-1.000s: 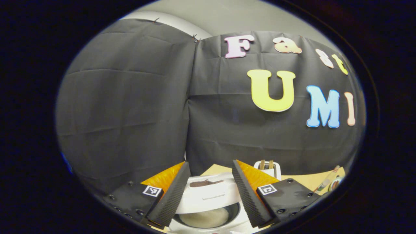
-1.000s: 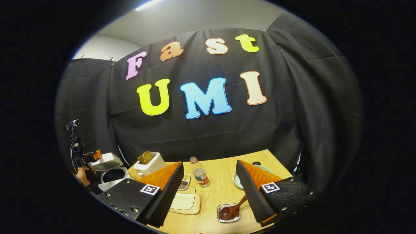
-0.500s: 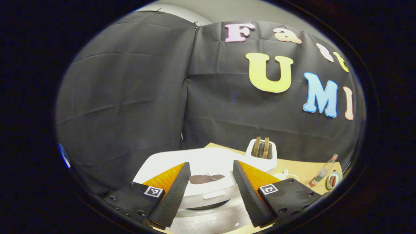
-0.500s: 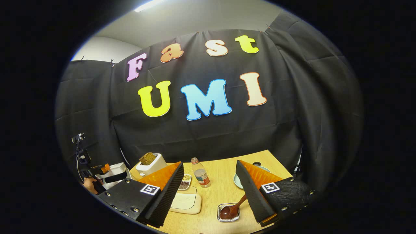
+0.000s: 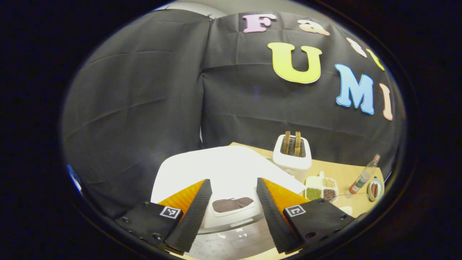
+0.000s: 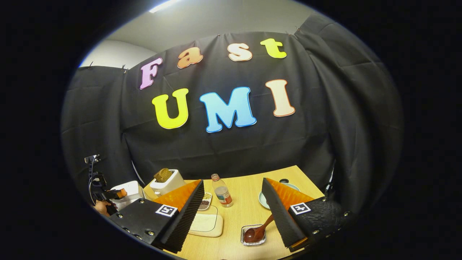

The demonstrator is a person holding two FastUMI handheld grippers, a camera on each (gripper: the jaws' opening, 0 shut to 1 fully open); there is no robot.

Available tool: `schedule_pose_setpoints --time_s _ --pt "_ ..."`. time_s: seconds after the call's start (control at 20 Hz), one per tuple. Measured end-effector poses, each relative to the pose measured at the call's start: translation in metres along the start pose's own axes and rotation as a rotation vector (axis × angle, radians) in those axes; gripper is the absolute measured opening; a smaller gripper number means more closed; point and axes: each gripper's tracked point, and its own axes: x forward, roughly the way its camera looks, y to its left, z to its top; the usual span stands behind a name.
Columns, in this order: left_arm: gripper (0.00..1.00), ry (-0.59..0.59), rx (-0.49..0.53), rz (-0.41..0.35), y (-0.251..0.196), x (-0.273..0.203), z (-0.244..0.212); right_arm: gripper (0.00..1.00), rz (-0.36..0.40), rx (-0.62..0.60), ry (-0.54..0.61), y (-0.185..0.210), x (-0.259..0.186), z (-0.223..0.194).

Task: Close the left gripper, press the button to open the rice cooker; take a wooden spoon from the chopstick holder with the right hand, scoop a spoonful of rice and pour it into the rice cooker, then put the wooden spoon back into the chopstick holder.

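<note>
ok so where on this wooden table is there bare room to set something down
Bare wood lies on the light wooden table between the clear plastic bottle and the pale green plate, running back to the far edge. The left is crowded: white toaster, divided grain dish, white rice cooker.

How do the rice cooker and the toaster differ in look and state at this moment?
The rice cooker is wide and low, with its lid down; the toaster is narrow and tall, with open slots on top. Two brown slices stand up out of the toaster, while the rice cooker's lid carries a dark patch near its front edge. The rice cooker lies right ahead of the left gripper; the toaster stands farther back. Both are white and stand on the wooden table.
</note>
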Motion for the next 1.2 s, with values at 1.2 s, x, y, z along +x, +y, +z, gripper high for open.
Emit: schedule_pose_setpoints --time_s 1.2 --pt "0.91 -0.285 -0.009 -0.262 -0.077 -0.125 0.142 0.98 0.003 -0.048 -0.104 0.006 -0.016 0.042"
